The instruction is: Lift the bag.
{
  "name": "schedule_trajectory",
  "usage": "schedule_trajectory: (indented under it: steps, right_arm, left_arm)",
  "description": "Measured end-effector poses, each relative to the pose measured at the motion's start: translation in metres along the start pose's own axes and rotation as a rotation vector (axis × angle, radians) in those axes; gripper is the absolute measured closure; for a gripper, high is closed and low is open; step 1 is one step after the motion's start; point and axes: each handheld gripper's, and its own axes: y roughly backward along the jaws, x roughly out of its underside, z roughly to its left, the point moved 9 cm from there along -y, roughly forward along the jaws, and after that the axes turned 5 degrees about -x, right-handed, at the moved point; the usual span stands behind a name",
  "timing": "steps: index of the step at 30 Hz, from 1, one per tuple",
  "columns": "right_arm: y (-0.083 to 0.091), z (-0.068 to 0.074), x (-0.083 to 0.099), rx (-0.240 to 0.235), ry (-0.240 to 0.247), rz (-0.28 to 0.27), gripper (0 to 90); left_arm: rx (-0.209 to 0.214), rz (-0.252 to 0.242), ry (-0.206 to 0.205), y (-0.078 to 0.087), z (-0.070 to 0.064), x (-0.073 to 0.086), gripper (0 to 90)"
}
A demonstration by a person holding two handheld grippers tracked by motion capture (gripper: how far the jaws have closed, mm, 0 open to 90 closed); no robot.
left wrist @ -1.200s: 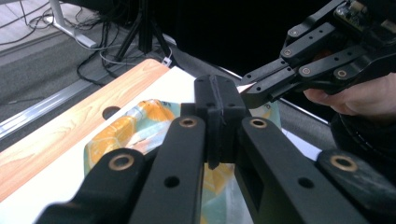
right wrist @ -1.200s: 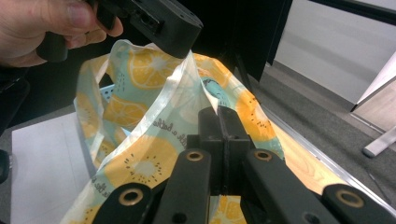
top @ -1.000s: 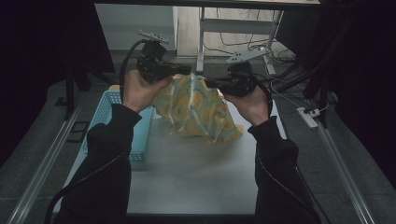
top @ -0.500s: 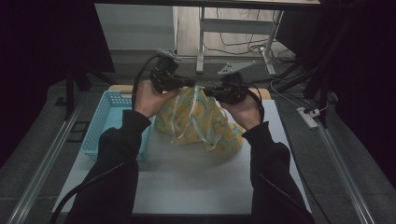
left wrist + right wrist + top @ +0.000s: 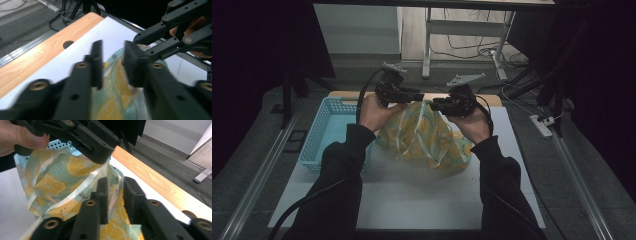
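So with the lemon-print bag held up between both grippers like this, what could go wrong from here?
1. The right gripper has only a thin fold of the bag's rim between its jaws, so the lemon-print bag could slip out.
2. The left gripper shows a gap between its jaws over the rim; its hold looks uncertain, and the bag might sag on that side.
3. The two grippers sit close together, so they could knock into each other.

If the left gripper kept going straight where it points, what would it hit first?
Most likely the right gripper, whose black arms cross just beyond the left gripper above the lemon-print bag; depth is hard to judge.
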Motion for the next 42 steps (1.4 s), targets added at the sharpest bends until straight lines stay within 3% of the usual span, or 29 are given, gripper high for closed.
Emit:
schedule_trajectory:
  steps: [7,15,22,31,42]
  right_arm:
    - [0.005,0.006,0.005,-0.013,-0.016,-0.002,54.3]
    - [0.012,0.014,0.01,-0.033,-0.031,-0.027,44.0]
    - [0.017,0.02,0.017,-0.035,-0.035,-0.031,36.1]
    - [0.026,0.028,0.032,-0.036,-0.043,-0.045,27.6]
    - [0.039,0.032,0.061,-0.011,-0.065,-0.031,21.8]
  left_arm:
    - [-0.016,-0.024,-0.022,0.014,0.0,0.011,40.5]
    - [-0.042,0.003,-0.025,0.023,0.003,0.032,26.6]
    - [-0.045,0.017,-0.006,0.03,0.003,0.052,19.0]
    - [-0.041,0.049,0.005,0.04,0.001,0.088,10.5]
    - [-0.065,0.047,0.035,0.063,0.002,0.133,4.2]
